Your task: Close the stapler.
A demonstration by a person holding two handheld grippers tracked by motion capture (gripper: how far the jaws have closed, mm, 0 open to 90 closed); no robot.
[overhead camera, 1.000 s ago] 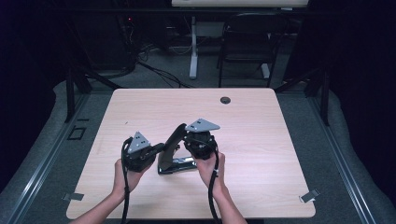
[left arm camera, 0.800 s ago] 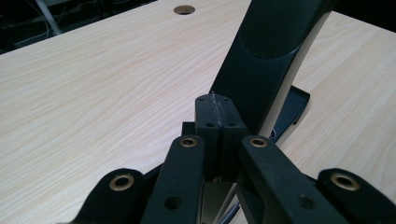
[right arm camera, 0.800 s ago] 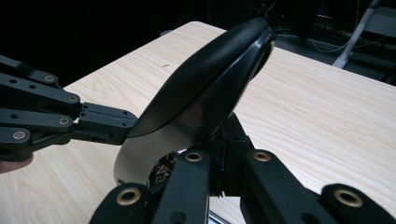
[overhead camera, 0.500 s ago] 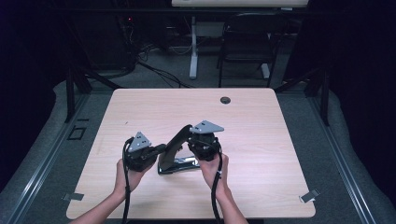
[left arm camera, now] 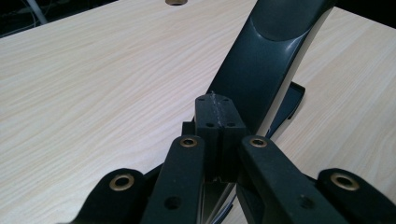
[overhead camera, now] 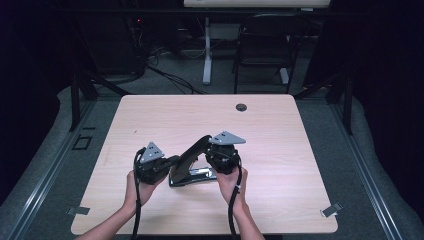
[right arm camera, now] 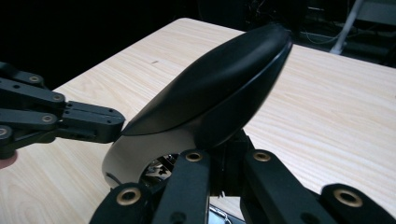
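Heavy-duty stapler (overhead camera: 192, 165) near the front middle of the light wood-grain worktop (overhead camera: 280, 150), its chrome base lying flat on the surface and its long black lever arm raised at a slant toward the far side. Left tool (overhead camera: 172, 161), held in the person's left hand (overhead camera: 140, 187), lies low over the worktop and points rightward at the stapler; in the left gripper view its jaws are fully closed, pad against pad, with nothing between them, and the paired tips (left arm camera: 217, 123) sit just in front of the lower part of the raised lever (left arm camera: 266, 60). Right tool (right arm camera: 224, 161), held in the right hand (overhead camera: 230, 182), stands just beside the stapler's right flank; its jaws are likewise closed together and grip nothing, the tips lying directly under the underside of the lever (right arm camera: 215, 91), contact not discernible. In the right gripper view the left tool's tips (right arm camera: 100, 122) meet the lever's lower rear end. A round cable grommet (overhead camera: 241, 107) lies near the far edge of the worktop, well apart from the stapler
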